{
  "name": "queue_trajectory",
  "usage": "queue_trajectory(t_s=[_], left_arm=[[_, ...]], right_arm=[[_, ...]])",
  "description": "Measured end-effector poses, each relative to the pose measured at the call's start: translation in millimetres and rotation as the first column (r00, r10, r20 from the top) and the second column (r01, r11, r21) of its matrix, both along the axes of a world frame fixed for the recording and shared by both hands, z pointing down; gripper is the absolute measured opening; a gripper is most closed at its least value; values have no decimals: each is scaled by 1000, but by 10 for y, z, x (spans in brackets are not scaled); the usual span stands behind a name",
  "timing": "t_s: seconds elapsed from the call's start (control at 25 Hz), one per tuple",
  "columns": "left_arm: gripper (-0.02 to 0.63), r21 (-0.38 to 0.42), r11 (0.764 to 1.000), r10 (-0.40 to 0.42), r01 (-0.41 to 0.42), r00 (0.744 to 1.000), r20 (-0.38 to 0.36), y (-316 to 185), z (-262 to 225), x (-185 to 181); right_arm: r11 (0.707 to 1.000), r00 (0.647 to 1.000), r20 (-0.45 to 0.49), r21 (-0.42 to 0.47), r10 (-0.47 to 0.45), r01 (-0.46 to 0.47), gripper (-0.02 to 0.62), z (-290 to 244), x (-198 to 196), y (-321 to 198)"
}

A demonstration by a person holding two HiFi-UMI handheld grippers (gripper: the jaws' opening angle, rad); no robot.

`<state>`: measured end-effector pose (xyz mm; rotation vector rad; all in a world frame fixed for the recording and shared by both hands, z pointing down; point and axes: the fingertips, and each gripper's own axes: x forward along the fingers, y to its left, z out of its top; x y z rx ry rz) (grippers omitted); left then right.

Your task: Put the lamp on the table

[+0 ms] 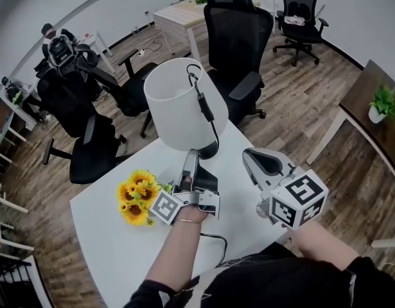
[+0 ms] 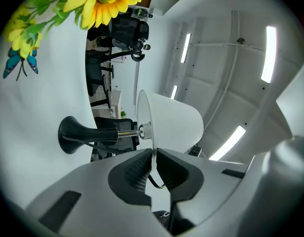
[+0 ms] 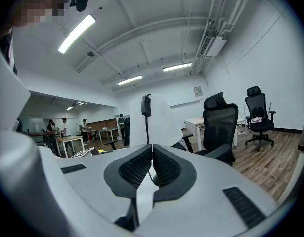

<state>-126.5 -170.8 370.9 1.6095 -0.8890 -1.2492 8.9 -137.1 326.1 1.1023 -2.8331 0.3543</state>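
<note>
Our left claw [image 2: 153, 158] pinches the lower rim of the lamp [image 1: 178, 108], which stands on the white desk [image 1: 101, 249] beside sunflowers [image 1: 138, 196]. We judge its shade [image 2: 171, 122] light, thin and easily dented; the black stem [image 2: 100, 132] would give a firmer hold. Our right claw [image 3: 152, 154] is closed and empty. We read no writing.

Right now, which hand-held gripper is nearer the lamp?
Left. The left hand-held gripper pinches the lamp by its shade rim; the right hand-held gripper hovers apart, to its right, shut and empty.
</note>
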Motion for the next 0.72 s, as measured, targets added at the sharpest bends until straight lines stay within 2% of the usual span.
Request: queue_trajectory(t_s=[0.28,0.72], left_arm=[[14,-83,996,-35,28,997,-76,80,249,-14],[14,-83,996,-30,22,995,-93,212,303,-33]], right_arm=[[1000,1000,-3,-5,2,-2,21,2,36,36],[1000,1000,-9,-14,10,-10,21,38,18,150]])
